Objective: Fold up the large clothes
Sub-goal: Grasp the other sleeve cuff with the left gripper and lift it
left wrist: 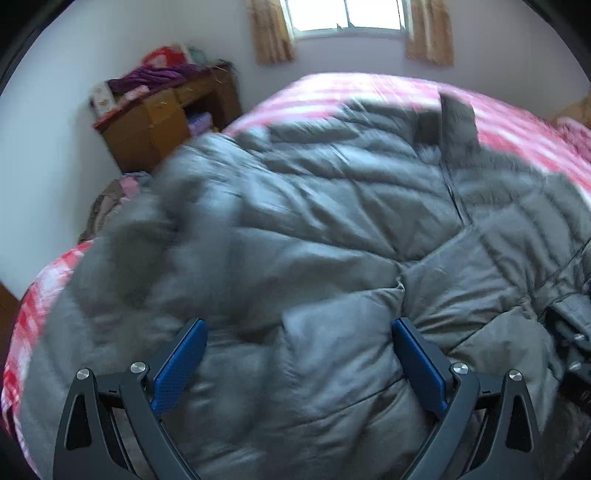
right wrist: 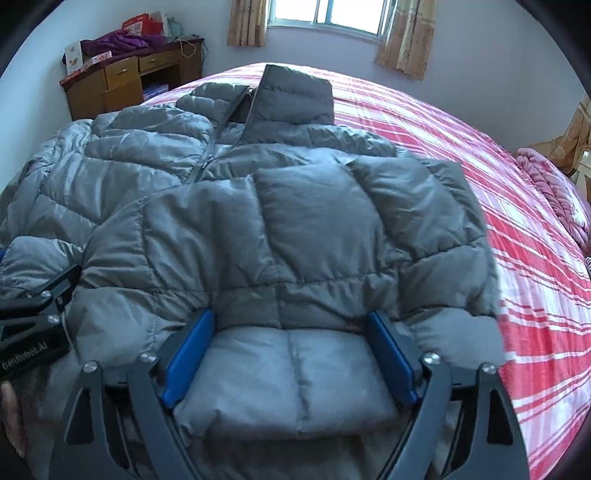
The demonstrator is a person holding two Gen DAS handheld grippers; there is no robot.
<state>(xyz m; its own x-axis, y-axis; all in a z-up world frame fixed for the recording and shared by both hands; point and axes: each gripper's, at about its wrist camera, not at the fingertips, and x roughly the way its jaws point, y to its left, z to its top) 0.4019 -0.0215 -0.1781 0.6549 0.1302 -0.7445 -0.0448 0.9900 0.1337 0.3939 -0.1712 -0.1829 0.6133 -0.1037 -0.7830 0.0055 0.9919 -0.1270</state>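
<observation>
Left wrist view: a wooden desk (left wrist: 155, 122) stands against the wall left of the bed; its open cubby holds a purplish item too blurred to identify, and purple fabric (left wrist: 147, 77) is heaped on its top. The grey quilted down jacket (left wrist: 314, 221) lies spread on the bed's red-and-white striped sheet (left wrist: 517, 125), zipper closed, collar toward the window (left wrist: 347, 14); its left portion is motion-blurred. The left gripper (left wrist: 299, 328) hangs over the jacket's near hem, its 2 blue-padded fingers spread wide with nothing clamped. Right wrist view: the same desk (right wrist: 122, 85) shows 2 closed drawers and a cubby holding blue-white packages. The jacket (right wrist: 288, 206) has 1 sleeve folded across its chest. The right gripper (right wrist: 291, 321) has its jaws apart, straddling a padded hem section lying between both pads, not pinched.
</observation>
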